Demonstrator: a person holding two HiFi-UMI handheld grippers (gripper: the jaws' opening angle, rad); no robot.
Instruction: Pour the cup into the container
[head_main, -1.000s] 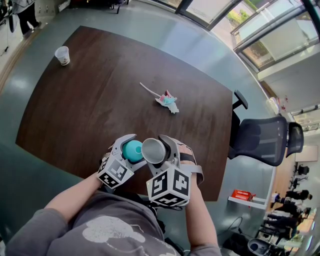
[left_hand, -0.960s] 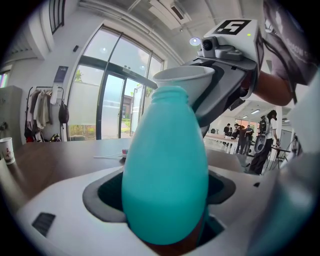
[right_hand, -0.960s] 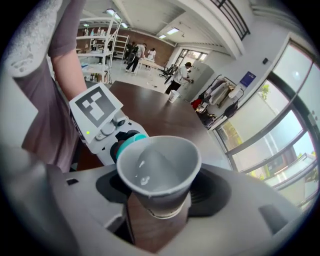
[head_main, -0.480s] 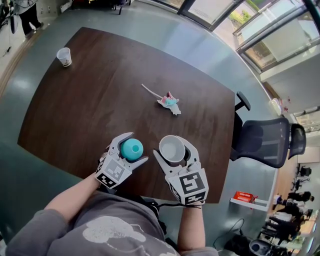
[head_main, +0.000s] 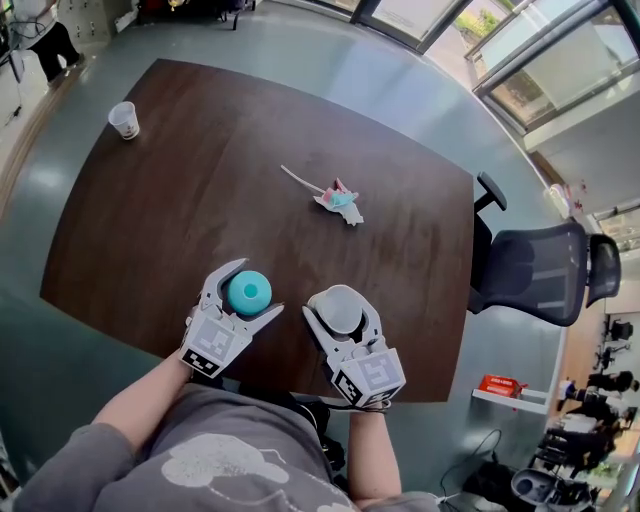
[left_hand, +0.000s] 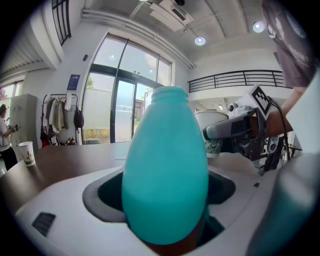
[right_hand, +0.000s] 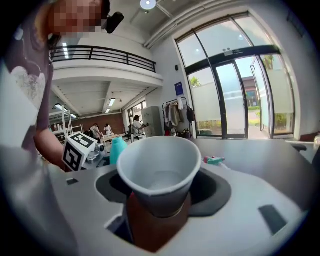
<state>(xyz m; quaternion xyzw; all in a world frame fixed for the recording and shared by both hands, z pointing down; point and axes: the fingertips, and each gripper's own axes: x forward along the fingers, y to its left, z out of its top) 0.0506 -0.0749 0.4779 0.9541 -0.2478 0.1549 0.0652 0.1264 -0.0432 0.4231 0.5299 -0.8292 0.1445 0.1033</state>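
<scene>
The left hand-held gripper (head_main: 250, 290) was clamped on a smooth teal, bottle-shaped container (left_hand: 165, 165), whose base was hidden between the jaws. Just beside it, the right hand-held gripper (head_main: 340, 305) was closed on an upright white paper cup (right_hand: 157, 175) that seemed empty. The cup's printed pattern was unreadable. Both were over the near edge of the dark wood-grain worktop (head_main: 200, 200). Farther off lay a crumpled wrapper (head_main: 338, 200), then another paper cup (head_main: 124, 120).

Dark wooden table (head_main: 200, 200), grey floor (head_main: 330, 60), black chair (head_main: 530, 275), tall windows (right_hand: 235, 100)
</scene>
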